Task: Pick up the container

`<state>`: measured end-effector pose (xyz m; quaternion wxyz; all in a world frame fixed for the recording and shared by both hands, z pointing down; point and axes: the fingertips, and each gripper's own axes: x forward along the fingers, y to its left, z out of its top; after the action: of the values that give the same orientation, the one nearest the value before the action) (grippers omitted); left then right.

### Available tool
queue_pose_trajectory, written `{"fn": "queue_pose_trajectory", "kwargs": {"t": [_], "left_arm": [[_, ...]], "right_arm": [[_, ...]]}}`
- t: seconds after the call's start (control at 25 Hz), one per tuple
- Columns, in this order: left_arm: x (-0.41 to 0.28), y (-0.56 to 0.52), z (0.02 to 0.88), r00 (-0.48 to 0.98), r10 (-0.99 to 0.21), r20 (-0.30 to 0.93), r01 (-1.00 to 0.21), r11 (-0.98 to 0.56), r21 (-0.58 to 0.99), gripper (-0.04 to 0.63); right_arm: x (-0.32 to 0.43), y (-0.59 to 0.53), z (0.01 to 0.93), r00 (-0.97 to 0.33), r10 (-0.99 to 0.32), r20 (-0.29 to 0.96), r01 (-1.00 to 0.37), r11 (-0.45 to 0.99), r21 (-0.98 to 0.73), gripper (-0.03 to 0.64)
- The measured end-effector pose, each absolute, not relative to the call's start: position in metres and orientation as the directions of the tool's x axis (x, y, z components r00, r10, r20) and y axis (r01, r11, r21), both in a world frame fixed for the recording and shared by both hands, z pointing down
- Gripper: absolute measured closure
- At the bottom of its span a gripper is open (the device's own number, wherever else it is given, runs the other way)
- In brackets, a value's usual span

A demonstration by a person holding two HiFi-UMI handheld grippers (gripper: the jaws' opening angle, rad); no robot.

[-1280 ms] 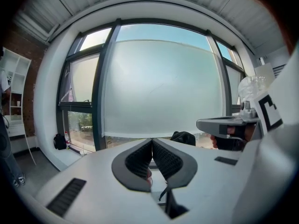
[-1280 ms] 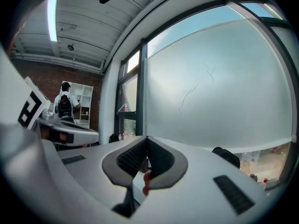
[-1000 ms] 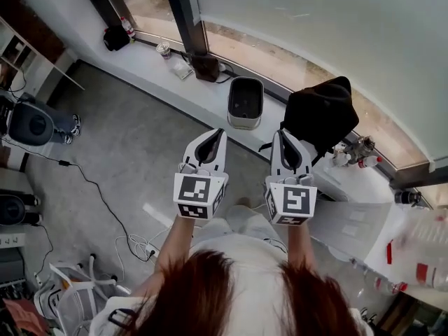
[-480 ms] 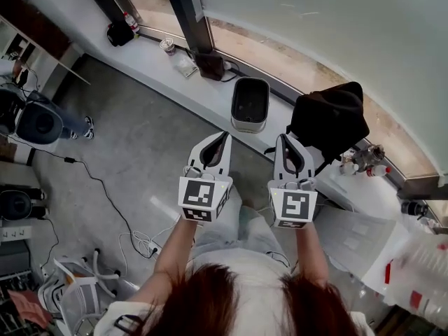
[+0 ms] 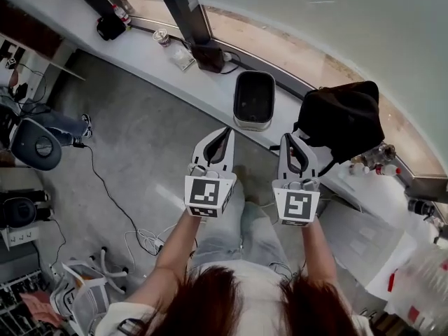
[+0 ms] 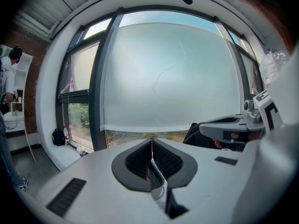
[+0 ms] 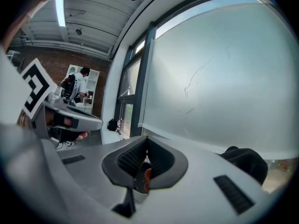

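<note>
The container [image 5: 253, 100], a dark rectangular bin with a pale rim, stands open-topped on the white window ledge [image 5: 140, 51]. In the head view my left gripper [image 5: 222, 133] and right gripper [image 5: 289, 138] are held side by side in the air, just short of the ledge. The bin lies ahead between their tips, and neither touches it. Both jaw pairs meet at the tip with nothing between them, as seen for the left gripper [image 6: 152, 141] and the right gripper [image 7: 147, 141] in their own views. The bin is hidden in both gripper views.
A black bag [image 5: 343, 117] sits on the ledge right of the bin. A dark window pillar [image 5: 185, 12], a paper cup [image 5: 163, 38] and a bottle [image 5: 121, 12] stand further left. Cables [image 5: 112, 201] and a chair [image 5: 38, 142] are on the floor. A white table [image 5: 364, 222] is at the right.
Both grippers have sunk and moved forward together, still side by side and shut. The bin and ledge now sit closer to their tips in the head view.
</note>
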<state>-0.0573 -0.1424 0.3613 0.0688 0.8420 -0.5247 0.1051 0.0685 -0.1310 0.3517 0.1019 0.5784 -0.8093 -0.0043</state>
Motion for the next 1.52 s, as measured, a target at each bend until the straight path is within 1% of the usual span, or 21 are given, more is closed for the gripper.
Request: {"fn": "queue_pose_trajectory", "kwargs": {"t": [0.16,0.4,0.68,1.36,1.52], "left_arm": [[-0.063,-0.164,0.389,0.439,-0.856,0.271,-0.892,-0.451,0.021,0.578],[-0.071,-0.191,0.436,0.453,-0.842,0.293,-0.886,-0.463,0.038,0.578],[-0.076,-0.218,0.492,0.444,-0.834,0.328,-0.888,-0.459,0.034,0.578],[-0.081,-0.227,0.632,0.438,-0.809,0.391,-0.888,-0.458,0.047,0.578],[-0.082,-0.227,0.665,0.436,-0.802,0.409,-0.888,-0.456,0.054,0.578]], "right_arm": [[0.061,-0.149,0.376,-0.315,-0.931,0.187,-0.929,0.342,0.138,0.592],[0.052,-0.168,0.422,-0.334,-0.913,0.233,-0.928,0.362,0.090,0.592],[0.049,-0.193,0.479,-0.337,-0.901,0.273,-0.924,0.372,0.087,0.592],[0.048,-0.202,0.624,-0.333,-0.872,0.358,-0.920,0.383,0.078,0.591],[0.046,-0.205,0.658,-0.344,-0.859,0.379,-0.921,0.387,0.041,0.591]]}}
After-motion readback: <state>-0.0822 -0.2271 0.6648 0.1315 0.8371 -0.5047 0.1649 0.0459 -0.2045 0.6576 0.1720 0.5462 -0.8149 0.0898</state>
